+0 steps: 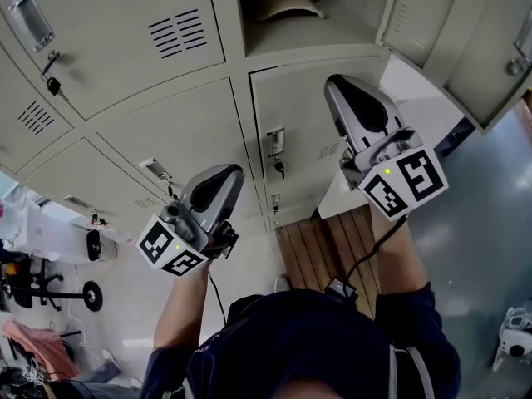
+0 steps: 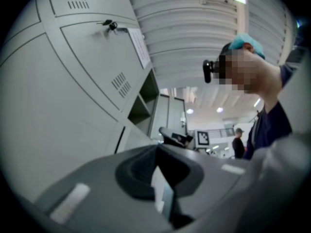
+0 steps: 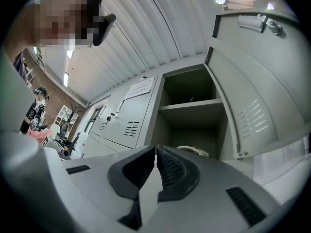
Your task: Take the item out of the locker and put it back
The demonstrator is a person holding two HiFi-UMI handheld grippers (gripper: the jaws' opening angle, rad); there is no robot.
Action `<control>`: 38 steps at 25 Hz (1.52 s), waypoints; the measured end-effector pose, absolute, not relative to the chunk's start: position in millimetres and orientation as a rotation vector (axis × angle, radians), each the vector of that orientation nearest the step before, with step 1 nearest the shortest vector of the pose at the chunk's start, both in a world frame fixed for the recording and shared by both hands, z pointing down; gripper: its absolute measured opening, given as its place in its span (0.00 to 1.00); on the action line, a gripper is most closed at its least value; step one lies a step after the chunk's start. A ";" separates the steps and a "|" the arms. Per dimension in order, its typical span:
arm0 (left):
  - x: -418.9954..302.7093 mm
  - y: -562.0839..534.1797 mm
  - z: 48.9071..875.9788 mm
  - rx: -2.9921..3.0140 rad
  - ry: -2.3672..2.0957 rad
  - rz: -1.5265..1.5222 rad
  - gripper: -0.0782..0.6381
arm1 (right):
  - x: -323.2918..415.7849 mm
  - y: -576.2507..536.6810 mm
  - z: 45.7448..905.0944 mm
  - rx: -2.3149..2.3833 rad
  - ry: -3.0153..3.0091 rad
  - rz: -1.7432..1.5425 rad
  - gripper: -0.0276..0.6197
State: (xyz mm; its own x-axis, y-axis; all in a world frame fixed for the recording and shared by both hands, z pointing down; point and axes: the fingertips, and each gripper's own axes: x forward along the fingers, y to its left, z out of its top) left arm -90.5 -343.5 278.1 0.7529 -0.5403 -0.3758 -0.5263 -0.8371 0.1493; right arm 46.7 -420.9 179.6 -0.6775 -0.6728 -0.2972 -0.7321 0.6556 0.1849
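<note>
Grey metal lockers (image 1: 150, 23) fill the head view. One has its door (image 1: 453, 48) swung wide, and the tan item (image 1: 283, 2) lies inside under a shelf (image 3: 192, 106) (a folded, cloth-like lump). The right gripper (image 1: 337, 86) is below the opening with its fingers clenched on nothing. The left gripper (image 1: 234, 174) sits lower, its fingers also pressed together and empty.

Navy sleeves (image 1: 416, 322), grey left hand-held gripper (image 1: 226, 173) and right hand-held gripper (image 1: 339, 86), black-and-white marker cubes (image 1: 170, 248)
</note>
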 end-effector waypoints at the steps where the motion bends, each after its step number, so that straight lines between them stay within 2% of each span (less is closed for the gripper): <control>1: -89.3 -344.7 278.6 2.908 -0.884 -0.638 0.11 | 47.3 -424.3 175.7 -1.150 2.670 0.446 0.05; 13: -91.2 -353.4 279.8 2.912 -0.818 -0.632 0.11 | 36.3 -468.2 121.1 -1.252 2.762 0.728 0.06; 17: -93.8 -358.4 280.5 2.910 -0.789 -0.637 0.11 | 26.0 -494.0 116.2 -1.317 2.837 0.826 0.18; 29: -105.3 -367.4 286.0 2.885 -0.756 -0.667 0.11 | 12.8 -564.5 134.2 -1.483 3.109 1.111 0.25; 38: -110.9 -369.1 285.9 2.880 -0.753 -0.675 0.11 | 5.4 -599.0 151.5 -1.628 3.210 1.483 0.29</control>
State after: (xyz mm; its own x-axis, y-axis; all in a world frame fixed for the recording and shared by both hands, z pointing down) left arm -110.9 -369.1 285.9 0.7809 -0.4842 -0.3946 -0.4449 -0.8746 0.1928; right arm 5.4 -599.0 151.5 -0.4278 -0.8570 0.2874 -0.3366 0.4461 0.8293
